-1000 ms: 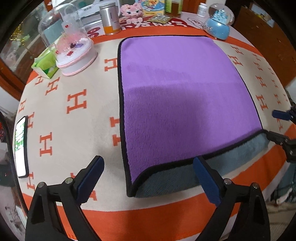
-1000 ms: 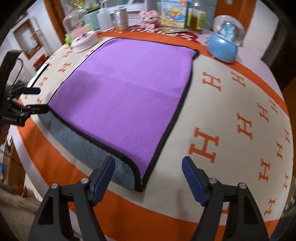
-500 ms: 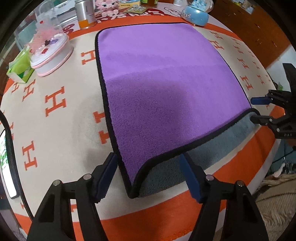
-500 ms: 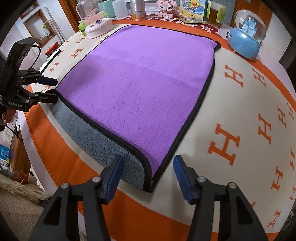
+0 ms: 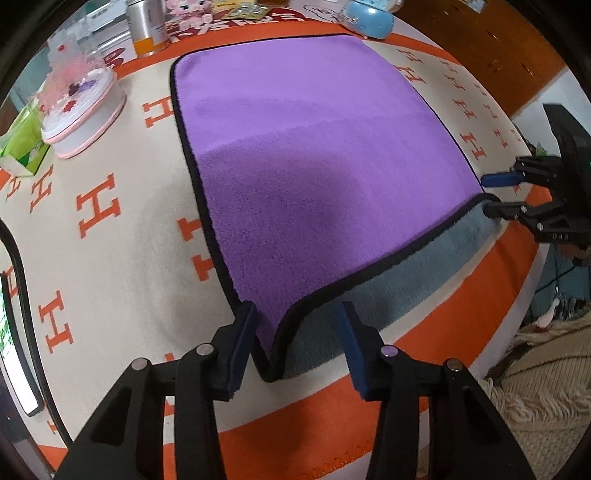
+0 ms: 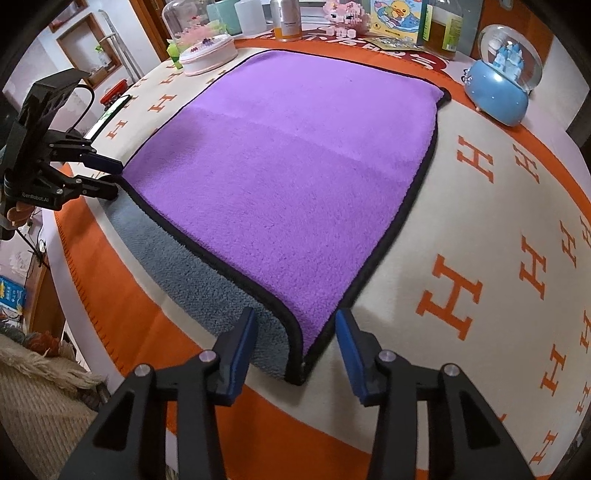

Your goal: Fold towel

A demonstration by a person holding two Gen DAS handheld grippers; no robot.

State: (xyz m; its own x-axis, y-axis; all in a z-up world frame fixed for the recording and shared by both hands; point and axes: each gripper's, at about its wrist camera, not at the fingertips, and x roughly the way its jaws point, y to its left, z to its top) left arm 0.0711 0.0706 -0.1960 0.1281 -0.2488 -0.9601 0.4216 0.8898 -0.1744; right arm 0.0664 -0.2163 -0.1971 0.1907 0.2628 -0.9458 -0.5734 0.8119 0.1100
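Observation:
A purple towel point(image 5: 314, 158) with black trim lies flat on the table; its near edge is turned so the grey underside point(image 5: 399, 284) shows. It also fills the right wrist view point(image 6: 295, 177). My left gripper point(image 5: 295, 343) is open, its fingers on either side of the towel's near left corner. My right gripper point(image 6: 295, 347) is open around the near right corner. Each gripper shows in the other's view: the right one point(image 5: 498, 195) and the left one point(image 6: 107, 177), both at the towel's corners.
The table is covered by a cream cloth point(image 5: 110, 258) with orange H marks and an orange border. A domed pink-rimmed dish point(image 5: 77, 110), tissue box point(image 5: 22, 147), metal can point(image 5: 147, 26), blue snow globe point(image 6: 502, 85) and a phone point(image 5: 14, 332) stand around the towel.
Both grippers have moved forward to the towel's near corners and their jaws have narrowed, now straddling the corners.

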